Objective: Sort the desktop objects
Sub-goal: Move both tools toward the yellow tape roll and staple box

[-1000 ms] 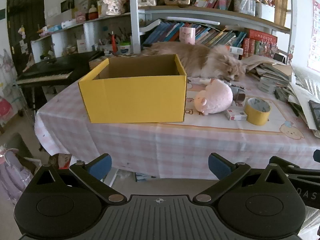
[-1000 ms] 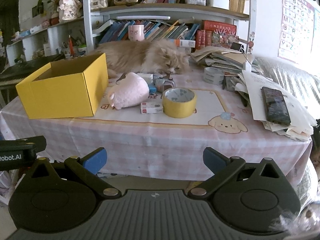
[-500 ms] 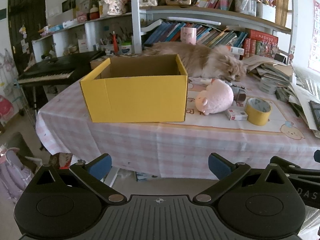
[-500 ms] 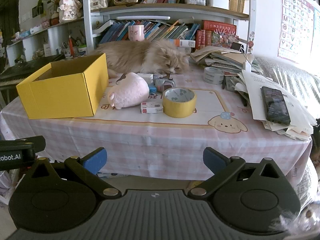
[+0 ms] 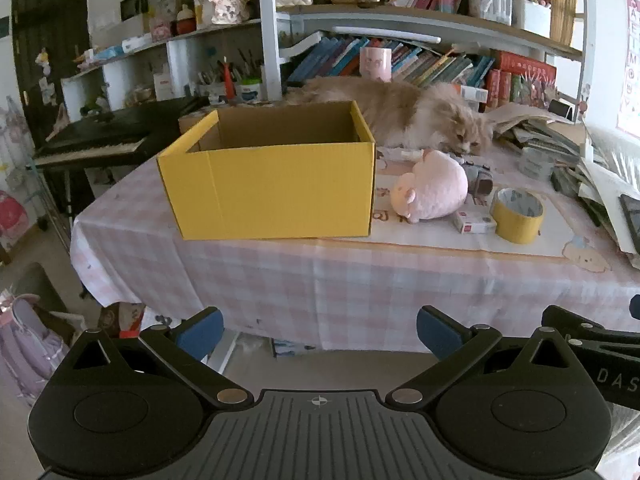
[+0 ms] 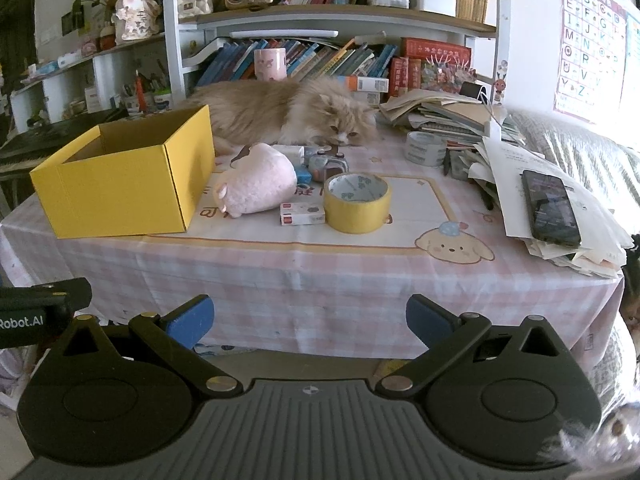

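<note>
Hovering before table (image 6: 320,272): left gripper (image 5: 319,330), right gripper (image 6: 310,318), both spread.

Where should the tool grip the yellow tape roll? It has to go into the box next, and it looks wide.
The yellow tape roll lies flat, hole facing up. Probably best to come from above with the right tool: one finger into the hole, the other outside the near wall, which faces bare cloth. The small red-and-white box sits close against its left side, so avoid pinching there.
</note>
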`<state>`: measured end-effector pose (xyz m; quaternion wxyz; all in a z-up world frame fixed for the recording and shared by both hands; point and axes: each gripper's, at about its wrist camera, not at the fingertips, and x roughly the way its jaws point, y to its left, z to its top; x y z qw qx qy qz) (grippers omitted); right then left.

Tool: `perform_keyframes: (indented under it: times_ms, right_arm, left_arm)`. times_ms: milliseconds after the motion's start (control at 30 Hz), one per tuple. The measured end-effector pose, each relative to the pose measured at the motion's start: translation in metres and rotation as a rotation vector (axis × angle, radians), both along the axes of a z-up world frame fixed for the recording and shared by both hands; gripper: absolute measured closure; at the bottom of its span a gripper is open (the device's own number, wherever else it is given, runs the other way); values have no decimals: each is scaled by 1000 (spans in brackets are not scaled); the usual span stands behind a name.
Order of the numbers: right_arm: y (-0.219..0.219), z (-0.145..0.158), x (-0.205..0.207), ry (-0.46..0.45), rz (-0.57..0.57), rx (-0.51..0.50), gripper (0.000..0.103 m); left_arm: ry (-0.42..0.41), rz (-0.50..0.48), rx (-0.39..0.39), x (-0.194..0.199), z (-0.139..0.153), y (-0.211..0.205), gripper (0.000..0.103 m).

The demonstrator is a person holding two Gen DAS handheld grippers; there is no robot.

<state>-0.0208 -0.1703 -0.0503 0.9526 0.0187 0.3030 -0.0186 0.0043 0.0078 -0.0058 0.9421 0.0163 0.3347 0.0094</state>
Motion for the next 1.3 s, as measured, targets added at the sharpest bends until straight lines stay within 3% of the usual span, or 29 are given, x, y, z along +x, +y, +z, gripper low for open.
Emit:
perform_keyframes:
  times_ms: [1300]
  right_arm:
    - [0, 1, 13, 16, 3, -8, 0]
  left_arm:
    - [47, -55, -45, 13, -4, 0, 0]
